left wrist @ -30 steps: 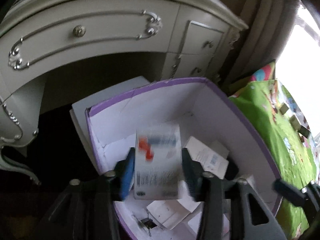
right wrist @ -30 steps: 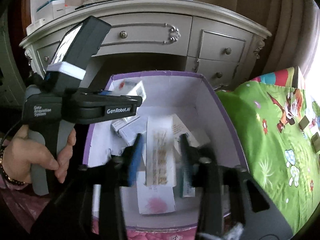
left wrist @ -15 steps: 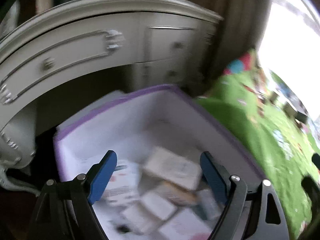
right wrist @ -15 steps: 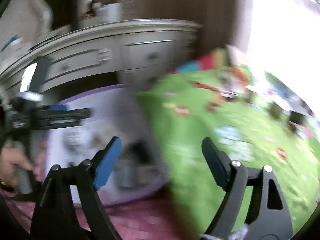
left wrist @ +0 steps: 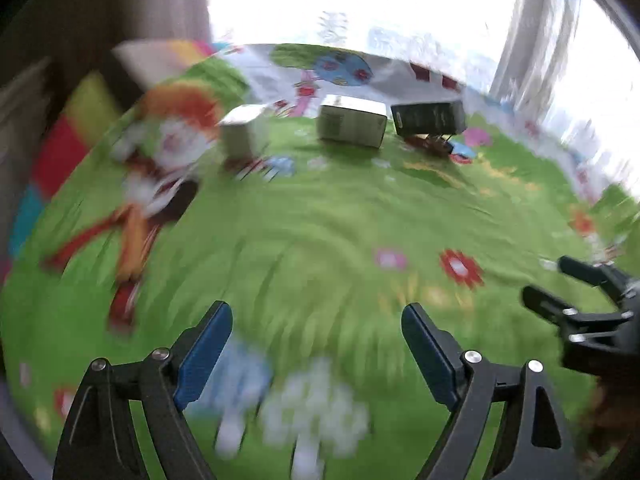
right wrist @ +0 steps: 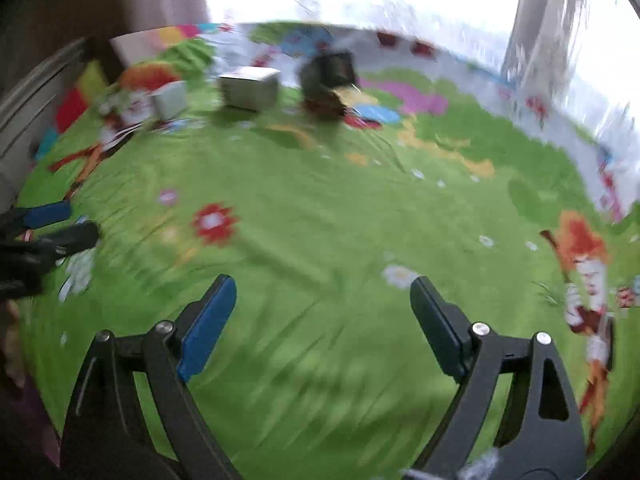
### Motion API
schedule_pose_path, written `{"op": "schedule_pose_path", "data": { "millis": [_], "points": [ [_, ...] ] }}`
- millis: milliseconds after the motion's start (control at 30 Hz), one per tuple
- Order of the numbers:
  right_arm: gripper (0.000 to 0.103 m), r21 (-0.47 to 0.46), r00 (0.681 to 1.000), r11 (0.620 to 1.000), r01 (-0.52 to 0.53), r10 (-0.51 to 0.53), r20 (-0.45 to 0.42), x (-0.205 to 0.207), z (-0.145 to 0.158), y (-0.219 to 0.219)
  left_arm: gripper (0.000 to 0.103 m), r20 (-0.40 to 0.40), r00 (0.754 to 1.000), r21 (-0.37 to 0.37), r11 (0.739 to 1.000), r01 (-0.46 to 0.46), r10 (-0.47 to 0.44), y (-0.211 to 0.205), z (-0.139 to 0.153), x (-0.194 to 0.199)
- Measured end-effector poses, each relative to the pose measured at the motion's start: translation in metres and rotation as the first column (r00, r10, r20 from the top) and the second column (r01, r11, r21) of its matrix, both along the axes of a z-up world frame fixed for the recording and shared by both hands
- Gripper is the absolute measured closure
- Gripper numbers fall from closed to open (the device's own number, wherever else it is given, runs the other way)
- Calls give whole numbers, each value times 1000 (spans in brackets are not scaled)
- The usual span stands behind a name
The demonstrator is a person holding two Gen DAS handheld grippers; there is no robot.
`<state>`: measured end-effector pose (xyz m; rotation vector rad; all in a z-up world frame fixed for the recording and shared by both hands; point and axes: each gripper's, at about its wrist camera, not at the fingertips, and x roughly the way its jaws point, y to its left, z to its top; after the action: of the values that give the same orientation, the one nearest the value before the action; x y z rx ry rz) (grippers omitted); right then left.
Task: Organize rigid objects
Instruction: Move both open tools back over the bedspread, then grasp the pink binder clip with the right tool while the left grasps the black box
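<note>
Three small boxes stand in a row at the far side of a green cartoon-print bedspread (left wrist: pixel 320 220): a white box (left wrist: pixel 240 134), a grey-white box (left wrist: pixel 352 124) and a black box (left wrist: pixel 428 118). The right wrist view shows them too: the white box (right wrist: pixel 170 98), the grey-white box (right wrist: pixel 250 86) and the black box (right wrist: pixel 330 68). My left gripper (left wrist: pixel 316 344) is open and empty above the bedspread. My right gripper (right wrist: pixel 322 320) is open and empty too. Both views are motion-blurred.
The right gripper's fingers (left wrist: pixel 580 296) show at the right edge of the left wrist view, the left gripper's fingers (right wrist: pixel 48 224) at the left edge of the right wrist view. A bright window and curtain (left wrist: pixel 532 32) lie beyond the bed. A striped pillow (left wrist: pixel 72 136) lies far left.
Both grippers let go of the boxes they held over the purple-rimmed bin, opened, and swung right to face the green bedspread. The bin and dresser have left both views.
</note>
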<state>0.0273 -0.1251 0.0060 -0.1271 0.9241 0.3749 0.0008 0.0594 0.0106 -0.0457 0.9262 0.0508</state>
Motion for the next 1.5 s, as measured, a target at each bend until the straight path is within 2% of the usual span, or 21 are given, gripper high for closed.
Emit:
{"op": "schedule_pose_path", "data": {
  "millis": [33, 67, 100, 200, 333, 433, 533, 567, 600, 633, 700, 833, 1000, 1133, 1233, 1367, 1500],
  "points": [
    [11, 16, 1000, 1000, 12, -12, -21, 13, -5, -4, 14, -10, 1000, 37, 999, 2, -2, -5, -6, 14],
    [11, 7, 1000, 1000, 22, -22, 5, 23, -4, -4, 11, -7, 1000, 59, 998, 12, -11, -7, -11, 25],
    [11, 5, 1000, 1000, 16, -16, -1, 34, -4, -3, 9, 6, 1000, 53, 998, 19, -20, -3, -12, 30],
    [11, 18, 1000, 1000, -25, 25, -2, 59, -2, 9, 0, -20, 1000, -4, 1000, 10, -10, 8, -14, 41],
    [11, -8, 999, 999, -37, 37, -3, 113, -8, 33, 0, -10, 1000, -20, 1000, 12, -12, 10, -14, 37],
    [11, -12, 999, 999, -39, 39, -4, 150, -11, 53, 0, 10, 1000, -70, 998, 4, -3, 16, -11, 35],
    [11, -32, 999, 998, -51, 51, -2, 173, -13, 67, 0, 13, 1000, -81, 997, 3, -2, 17, -13, 38],
    [15, -31, 998, 998, -57, 57, -1, 175, -13, 69, 0, 12, 1000, -78, 997, 3, -2, 16, -12, 39],
    [31, -28, 998, 998, -64, 64, 4, 176, -12, 70, 0, 12, 1000, -78, 997, 3, -2, 16, -12, 39],
    [43, -28, 998, 998, -63, 63, 19, 172, -10, 68, 0, 13, 1000, -80, 997, 3, -2, 17, -12, 37],
    [79, -13, 998, 998, -57, 57, 9, 161, -7, 60, 0, 20, 1000, -96, 995, 2, 0, 19, -11, 36],
    [79, 70, 996, 994, -90, 89, 13, 99, -5, 18, 0, 28, 1000, -112, 994, -1, 4, 21, -10, 35],
    [79, 36, 999, 998, -42, 41, 27, 24, -4, -45, 0, 13, 1000, -80, 997, -7, 8, 17, -11, 36],
    [78, 74, 1000, 997, 7, -8, 14, -1, -3, -82, 0, -18, 1000, -1, 1000, -3, 3, 8, -14, 39],
    [75, 107, 1000, 994, 18, -18, 4, -4, -3, -88, 0, -19, 1000, 1, 1000, -3, 3, 8, -15, 39],
    [40, 163, 1000, 986, 22, -21, -6, 1, -2, -87, 0, -19, 1000, 0, 1000, -3, 3, 9, -15, 40],
    [37, 88, 998, 995, 56, -57, 7, 5, -3, -79, 0, -20, 1000, 1, 1000, -9, 9, 9, -15, 40]
  ]
}}
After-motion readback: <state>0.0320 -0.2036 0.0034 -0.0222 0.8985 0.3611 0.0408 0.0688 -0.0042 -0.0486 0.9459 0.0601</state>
